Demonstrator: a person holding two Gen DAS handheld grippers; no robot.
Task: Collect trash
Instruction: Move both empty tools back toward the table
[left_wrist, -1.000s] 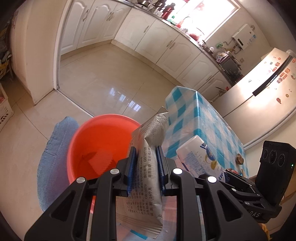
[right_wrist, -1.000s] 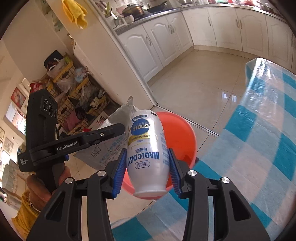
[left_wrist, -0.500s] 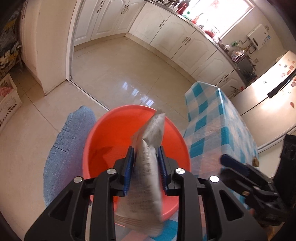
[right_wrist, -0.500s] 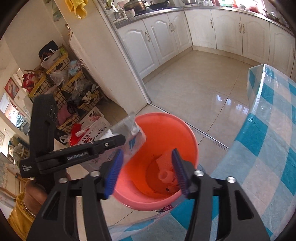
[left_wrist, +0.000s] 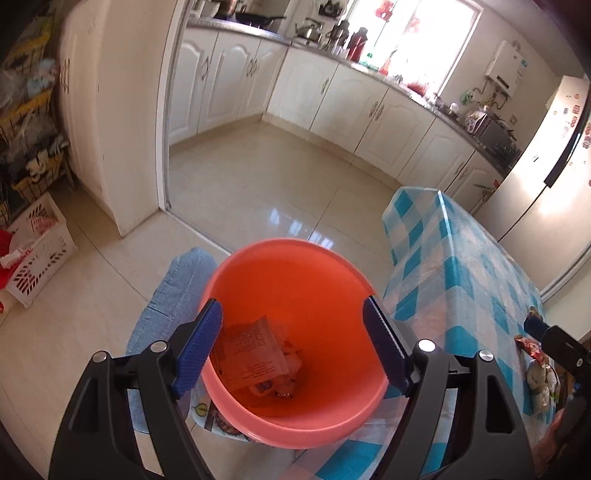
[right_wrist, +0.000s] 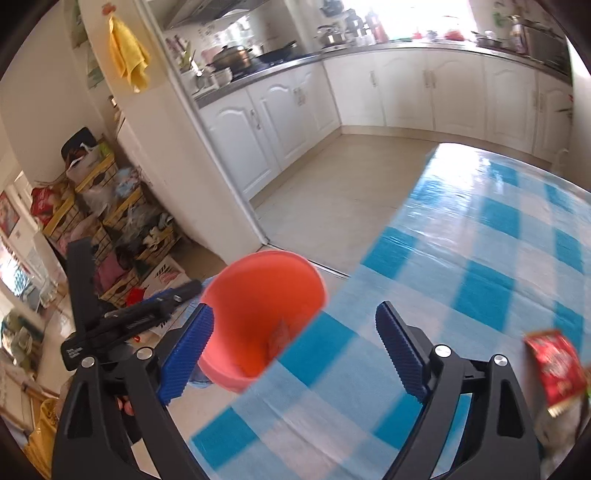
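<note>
Wrapper inside orange bucket, below left gripper; fingers just opened wide, empty.

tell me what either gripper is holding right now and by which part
Nothing is held. The left gripper has just opened, empty, over the orange bucket, where the paper packet lies. The right gripper has just opened too, empty.

Left gripper: jaws just opened wide, nothing between, tilted downward; right gripper: same, jaws empty
</note>
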